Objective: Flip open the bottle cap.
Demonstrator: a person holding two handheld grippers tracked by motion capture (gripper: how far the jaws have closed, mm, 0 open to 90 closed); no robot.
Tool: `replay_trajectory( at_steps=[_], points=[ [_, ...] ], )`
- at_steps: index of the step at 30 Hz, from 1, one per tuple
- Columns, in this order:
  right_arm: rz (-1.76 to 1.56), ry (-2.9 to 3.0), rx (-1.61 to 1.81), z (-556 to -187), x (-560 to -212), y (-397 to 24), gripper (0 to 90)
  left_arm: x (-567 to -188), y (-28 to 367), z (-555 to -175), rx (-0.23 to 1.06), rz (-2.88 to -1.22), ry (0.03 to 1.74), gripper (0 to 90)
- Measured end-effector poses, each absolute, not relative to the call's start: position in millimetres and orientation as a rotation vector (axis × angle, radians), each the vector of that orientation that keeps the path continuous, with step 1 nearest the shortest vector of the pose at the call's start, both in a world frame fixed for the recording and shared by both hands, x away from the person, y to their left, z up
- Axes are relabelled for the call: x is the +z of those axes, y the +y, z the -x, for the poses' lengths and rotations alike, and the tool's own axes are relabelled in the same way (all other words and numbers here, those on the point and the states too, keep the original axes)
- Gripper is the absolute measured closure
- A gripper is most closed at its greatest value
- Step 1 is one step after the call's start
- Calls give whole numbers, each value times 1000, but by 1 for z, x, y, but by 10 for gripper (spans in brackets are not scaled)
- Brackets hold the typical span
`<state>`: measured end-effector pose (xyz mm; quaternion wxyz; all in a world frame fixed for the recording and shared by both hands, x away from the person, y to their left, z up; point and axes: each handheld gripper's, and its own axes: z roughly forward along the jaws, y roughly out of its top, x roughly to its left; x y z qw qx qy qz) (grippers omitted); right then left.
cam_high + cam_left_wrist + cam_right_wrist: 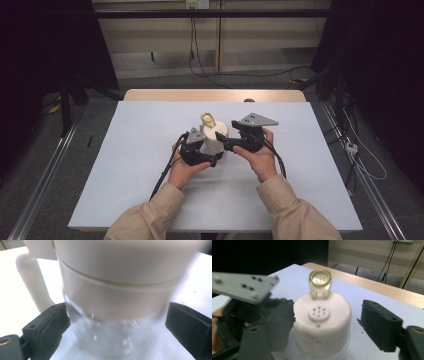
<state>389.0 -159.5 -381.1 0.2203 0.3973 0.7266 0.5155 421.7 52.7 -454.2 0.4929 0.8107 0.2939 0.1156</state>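
At the middle of the tabletop: my two hands meet around one small jar [214, 140], which stands upright on the white sheet [135, 165].
Jar: clear glass body below, cream cap [322, 322] above, with a cream handle [32, 282] at its side in the left gripper view.
Flip lid: the yellow lid [320, 283] stands open, tilted up at the far edge of the cap.
Shaker holes: a round raised disc with small holes [319, 313] lies bare on top of the cap.
Left gripper: my left gripper [117, 325] has a black pad [53, 325] against each side of the glass body, just under the cap; it's clamped on the jar.
Right gripper: my right gripper [327, 327] sits at cap height, jaws parted. The right pad [380, 325] is clear of the cap with a gap showing; the left pad [280, 322] is right at the cap's side, and I can't tell whether it touches. No grip there.
Hands: in the high view the left gripper [200, 150] is low on the jar's left and the right gripper [235, 142] is on its right.
Tabletop edge: bare wood [210, 95] shows beyond the sheet.
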Motion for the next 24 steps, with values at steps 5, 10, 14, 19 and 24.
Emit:
replay_trajectory(
  at_steps=[5,10,14,19,24],
  points=[
    [-1099,2021,1438,-377,-391,-168,170,-450,75,-409,297,-1974,678,42],
    [-1086,2039,1411,-364,-401,-178,134,-450,96,-398,284,-1974,671,39],
    [-1087,2040,1407,-356,-407,-187,114,-450,113,-394,302,-1978,676,39],
    [-1082,2042,1394,-343,-418,-196,99,-447,137,-386,320,-1960,689,37],
    [-1088,2044,1387,-333,-427,-205,90,-444,159,-380,332,-1957,703,36]
  ],
)
